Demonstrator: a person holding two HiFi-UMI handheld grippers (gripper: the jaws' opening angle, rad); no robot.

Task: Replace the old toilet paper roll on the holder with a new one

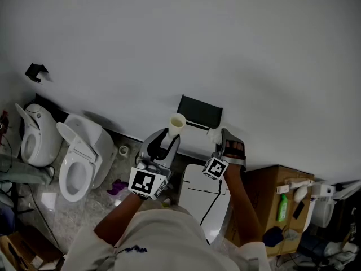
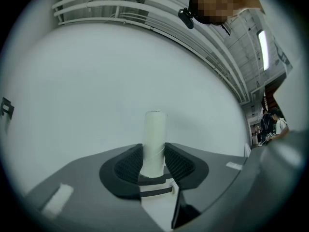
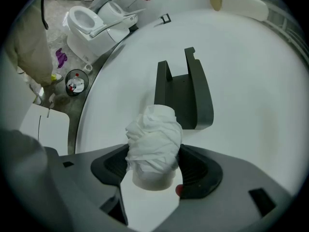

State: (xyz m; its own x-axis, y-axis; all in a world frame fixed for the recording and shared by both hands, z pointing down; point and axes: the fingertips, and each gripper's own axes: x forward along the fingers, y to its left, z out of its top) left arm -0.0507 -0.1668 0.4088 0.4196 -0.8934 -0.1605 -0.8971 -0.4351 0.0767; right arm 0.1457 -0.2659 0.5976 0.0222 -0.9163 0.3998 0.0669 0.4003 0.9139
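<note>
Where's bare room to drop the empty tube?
White top below the holder, left of the wooden cabinet, looks bare but for a cable. Cabinet's right end is cluttered; floor at left holds two toilets and a bin.

In the head view, the bare cream cardboard tube (image 1: 177,122) stands upright in the left gripper's (image 2: 154,163) jaws, at eight o'clock of the holder (image 1: 200,112). The holder is a black bracket with two arms on the white wall. The paper roll (image 3: 153,146), wound in crumpled white tissue, sits clamped in the right gripper (image 3: 157,164) at five o'clock of the holder.
</note>
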